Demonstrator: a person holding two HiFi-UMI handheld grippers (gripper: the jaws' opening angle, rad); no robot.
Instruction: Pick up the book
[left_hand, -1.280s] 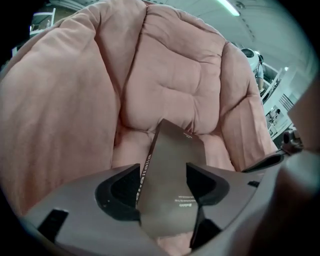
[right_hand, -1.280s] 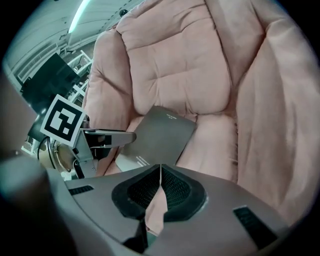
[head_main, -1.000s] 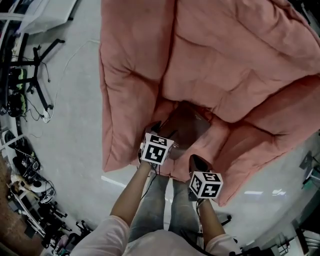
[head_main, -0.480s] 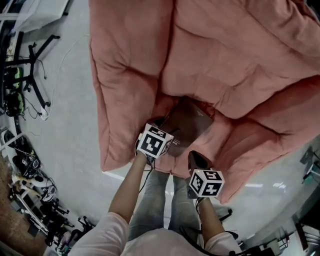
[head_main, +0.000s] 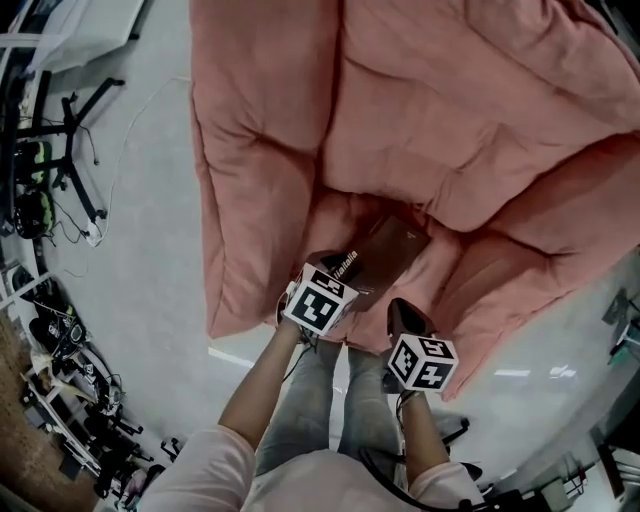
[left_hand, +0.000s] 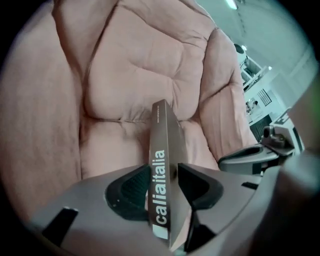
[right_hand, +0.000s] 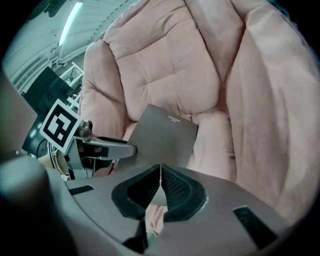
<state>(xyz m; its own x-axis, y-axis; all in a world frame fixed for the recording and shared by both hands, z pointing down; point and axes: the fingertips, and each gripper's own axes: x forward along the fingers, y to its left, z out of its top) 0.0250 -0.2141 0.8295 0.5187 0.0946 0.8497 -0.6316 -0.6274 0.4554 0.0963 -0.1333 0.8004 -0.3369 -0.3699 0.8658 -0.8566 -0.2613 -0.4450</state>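
Book (head_main: 385, 250) tilts up off the pink armchair (head_main: 480, 120) seat; left gripper (left_hand: 161, 174), jaws closing on its spine end; right gripper (right_hand: 160, 182) at five o'clock, jaws together, empty; end-held, it may pivot and slip.

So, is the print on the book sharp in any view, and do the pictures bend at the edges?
Left gripper view: print on the book is sharp; the corners are dark and rounded. Head view: that print is tiny; the pink armchair bows. Right gripper view: the cover is evenly lit, no glare.
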